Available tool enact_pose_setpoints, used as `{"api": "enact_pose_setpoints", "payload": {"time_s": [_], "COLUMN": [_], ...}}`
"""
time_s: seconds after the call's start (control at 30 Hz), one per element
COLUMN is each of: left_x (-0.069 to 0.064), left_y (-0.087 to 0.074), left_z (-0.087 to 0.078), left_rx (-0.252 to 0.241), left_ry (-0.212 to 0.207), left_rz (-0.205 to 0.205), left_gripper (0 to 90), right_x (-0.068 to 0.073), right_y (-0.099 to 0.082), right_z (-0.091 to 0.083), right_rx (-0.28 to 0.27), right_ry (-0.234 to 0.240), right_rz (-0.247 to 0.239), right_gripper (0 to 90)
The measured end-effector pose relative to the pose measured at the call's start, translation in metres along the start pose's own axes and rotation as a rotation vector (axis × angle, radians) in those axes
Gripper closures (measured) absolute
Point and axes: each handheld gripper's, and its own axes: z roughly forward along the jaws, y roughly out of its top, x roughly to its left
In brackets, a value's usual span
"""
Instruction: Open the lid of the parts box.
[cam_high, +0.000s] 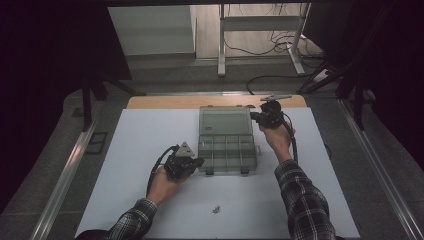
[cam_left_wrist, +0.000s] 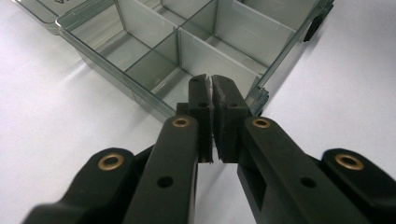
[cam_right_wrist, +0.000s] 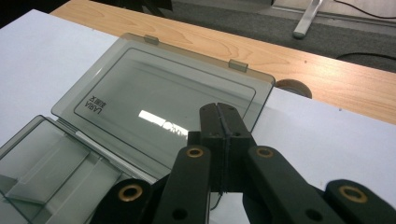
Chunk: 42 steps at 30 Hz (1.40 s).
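Toward the near left part of the white table sheet (cam_high: 125, 150), my left gripper (cam_high: 199, 161) rests in my left hand (cam_high: 162, 184), its jaws pressed together with nothing between them, the tips just at the near left corner of the clear compartment box (cam_high: 227, 152). In the left gripper view that gripper (cam_left_wrist: 212, 91) points over the box's outer wall, beside a black latch at the corner, and the divided compartments (cam_left_wrist: 187, 42) beyond it look bare (as far as I can see into them). On the sheet close to the near edge, between my two forearms, lies a small pale thing (cam_high: 216, 208), too small for me to tell what it is. The box sits about midway across the table, nearer the far edge, with its lid (cam_high: 225, 120) swung fully back and lying flat on the sheet toward the far side, where a strip of bare wooden tabletop (cam_high: 165, 102) shows past the sheet. At the lid's right edge, my right hand (cam_high: 276, 136) holds my right gripper (cam_high: 254, 116), also closed tight and empty. In the right gripper view its tips (cam_right_wrist: 219, 112) hover over the right part of the tinted lid (cam_right_wrist: 140, 93), whether touching I cannot tell; two hinge tabs sit on the lid's far rim.
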Motion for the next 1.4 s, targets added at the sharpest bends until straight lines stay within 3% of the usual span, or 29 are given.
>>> {"api": "enact_pose_setpoints", "payload": {"time_s": [0.3, 1.0, 1.4], "left_x": [0.001, 0.0, 0.002], "left_y": [0.0, 0.001, 0.002], "left_z": [0.0, 0.0, -0.004], "left_rx": [-0.007, -0.018, -0.038], "left_ry": [-0.01, -0.001, 0.007], "left_rz": [-0.015, -0.03, -0.058], "left_gripper": [85.2, 79.8, 65.6], "right_x": [0.004, 0.013, 0.022], "right_y": [-0.002, -0.007, -0.009], "right_z": [-0.011, -0.033, -0.043], "right_rx": [0.003, -0.013, -0.005], "right_ry": [0.018, 0.05, 0.057], "right_rz": [-0.032, -0.047, -0.071], "right_gripper": [88.5, 82.9, 71.1]}}
